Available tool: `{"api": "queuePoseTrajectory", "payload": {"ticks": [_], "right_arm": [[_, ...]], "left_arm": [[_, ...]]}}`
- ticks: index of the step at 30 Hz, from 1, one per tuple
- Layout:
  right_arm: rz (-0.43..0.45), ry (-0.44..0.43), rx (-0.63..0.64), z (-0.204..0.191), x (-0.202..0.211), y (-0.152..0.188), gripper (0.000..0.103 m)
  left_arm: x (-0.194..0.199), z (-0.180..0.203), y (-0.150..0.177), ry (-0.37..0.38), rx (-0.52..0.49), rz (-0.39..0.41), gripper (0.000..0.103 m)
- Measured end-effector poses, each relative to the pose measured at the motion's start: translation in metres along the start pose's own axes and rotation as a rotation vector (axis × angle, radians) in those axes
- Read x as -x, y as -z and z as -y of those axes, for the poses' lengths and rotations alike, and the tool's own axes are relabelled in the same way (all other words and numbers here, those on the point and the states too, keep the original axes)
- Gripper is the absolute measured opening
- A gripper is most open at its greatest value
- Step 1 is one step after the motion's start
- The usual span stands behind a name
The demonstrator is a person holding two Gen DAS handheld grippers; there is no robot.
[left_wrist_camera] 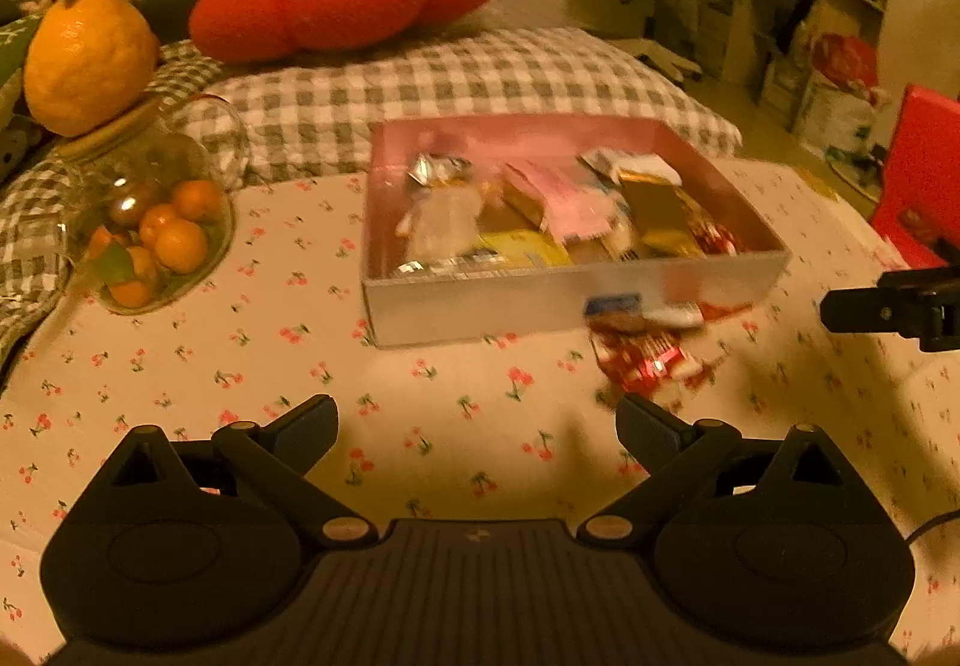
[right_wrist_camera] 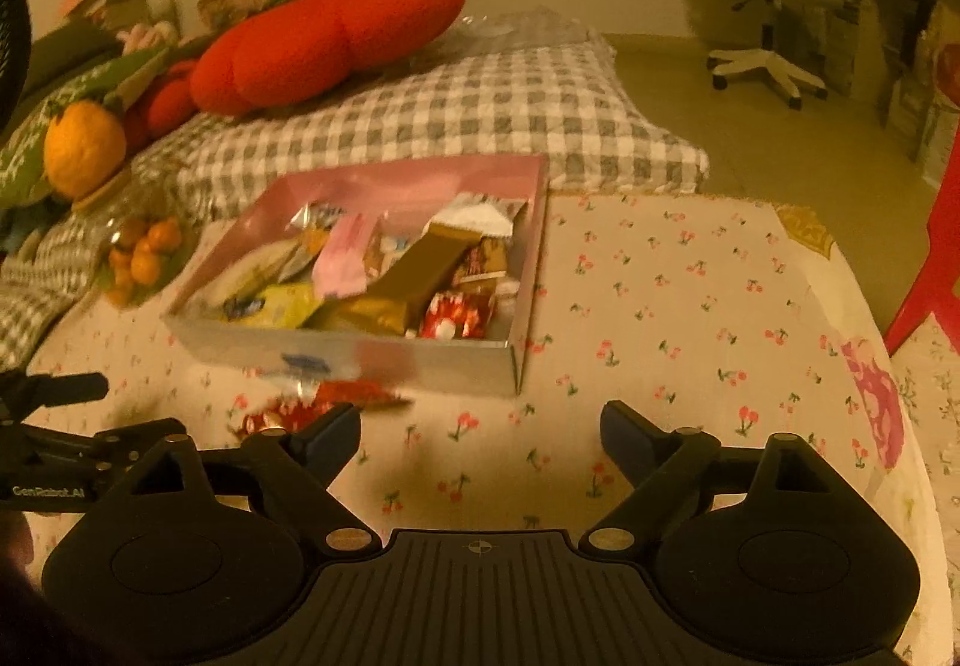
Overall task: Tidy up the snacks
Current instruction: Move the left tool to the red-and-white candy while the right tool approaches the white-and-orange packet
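Left claw (left_wrist_camera: 477, 426) spread; crinkly foil snacks (left_wrist_camera: 642, 354) beyond.

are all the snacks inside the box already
No, red-wrapped snacks lie on the cherry-print tablecloth just outside the front wall of the box.

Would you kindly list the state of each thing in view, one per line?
Left claw: open, empty.
Right claw: open, empty.
Snack box: lidless, full of packets.
Red packets: loose on the tablecloth by the box's front wall.
Blue-labelled packet: outside the box, against its front wall.
Glass bowl: holding oranges.
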State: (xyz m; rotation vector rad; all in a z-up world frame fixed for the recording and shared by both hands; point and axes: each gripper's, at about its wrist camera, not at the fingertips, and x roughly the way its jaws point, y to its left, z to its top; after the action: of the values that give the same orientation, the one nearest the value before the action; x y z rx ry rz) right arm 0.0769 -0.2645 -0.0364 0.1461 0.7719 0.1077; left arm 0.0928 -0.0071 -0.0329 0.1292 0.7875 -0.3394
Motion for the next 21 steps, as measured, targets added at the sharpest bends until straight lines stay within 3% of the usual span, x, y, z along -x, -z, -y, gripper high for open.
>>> {"api": "queuePoseTrajectory", "payload": {"ticks": [15, 21], "right_arm": [[-0.073, -0.027, 0.009, -0.005, -0.008, 0.014, 0.089], [-0.083, -0.012, 0.001, 0.002, -0.010, 0.015, 0.089]], "left_arm": [[-0.015, 0.031, 0.011, 0.059, -0.026, -0.009, 0.096], [-0.025, 0.046, 0.006, 0.083, -0.008, -0.011, 0.079]]}}
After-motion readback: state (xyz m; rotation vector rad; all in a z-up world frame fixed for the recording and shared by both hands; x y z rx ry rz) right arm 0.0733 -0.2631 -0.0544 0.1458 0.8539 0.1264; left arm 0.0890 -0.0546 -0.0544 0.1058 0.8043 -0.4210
